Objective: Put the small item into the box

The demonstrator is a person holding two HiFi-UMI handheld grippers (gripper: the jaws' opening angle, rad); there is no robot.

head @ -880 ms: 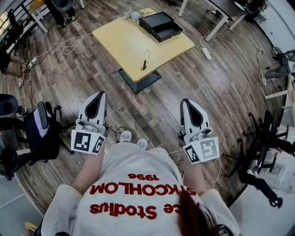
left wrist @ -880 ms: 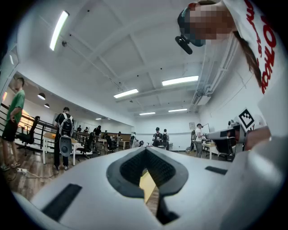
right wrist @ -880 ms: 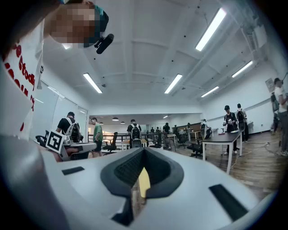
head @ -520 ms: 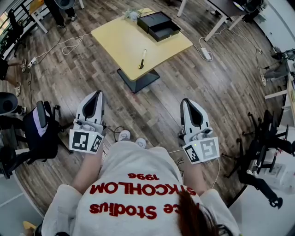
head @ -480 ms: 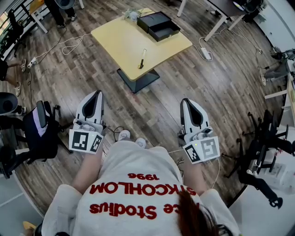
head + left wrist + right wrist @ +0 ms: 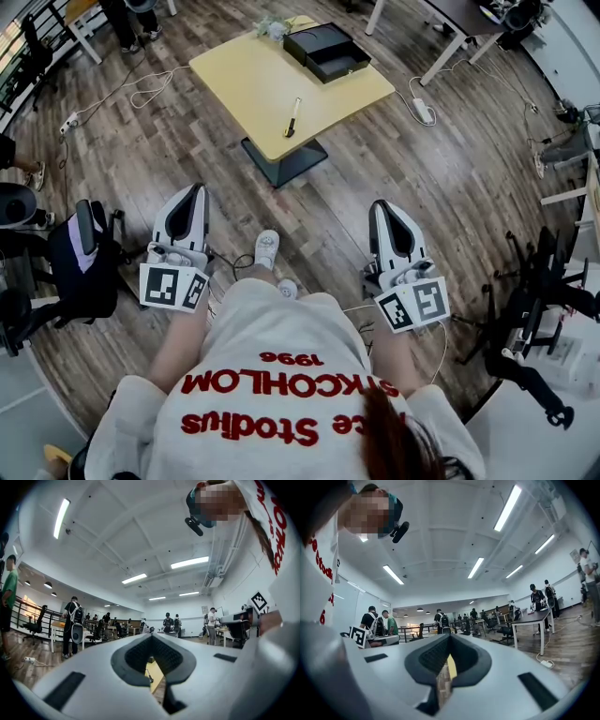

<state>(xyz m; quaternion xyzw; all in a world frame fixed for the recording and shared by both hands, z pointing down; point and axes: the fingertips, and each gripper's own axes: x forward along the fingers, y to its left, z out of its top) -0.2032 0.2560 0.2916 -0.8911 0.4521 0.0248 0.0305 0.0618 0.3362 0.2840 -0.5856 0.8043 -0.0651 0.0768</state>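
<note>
A yellow table (image 6: 246, 82) stands ahead of me on the wooden floor. A small pen-like item (image 6: 293, 116) lies near the table's front edge. An open black box (image 6: 326, 52) sits at its far right corner. My left gripper (image 6: 194, 190) and right gripper (image 6: 382, 206) hang at waist height over the floor, well short of the table. Both are shut with nothing between the jaws. In the left gripper view a sliver of the table (image 6: 156, 673) and the item (image 6: 148, 676) shows through the shut left gripper (image 6: 151, 636). The right gripper (image 6: 449, 637) frames a strip of the table (image 6: 451, 666).
A black office chair (image 6: 80, 262) stands at my left. A black stand with cables (image 6: 530, 314) stands at my right. A white power strip (image 6: 421, 111) and cords lie on the floor right of the table. Other desks and several people fill the far room.
One white shoe has stepped forward between the grippers. Both grippers stay shut at the same height, and the table has barely shifted in view.
</note>
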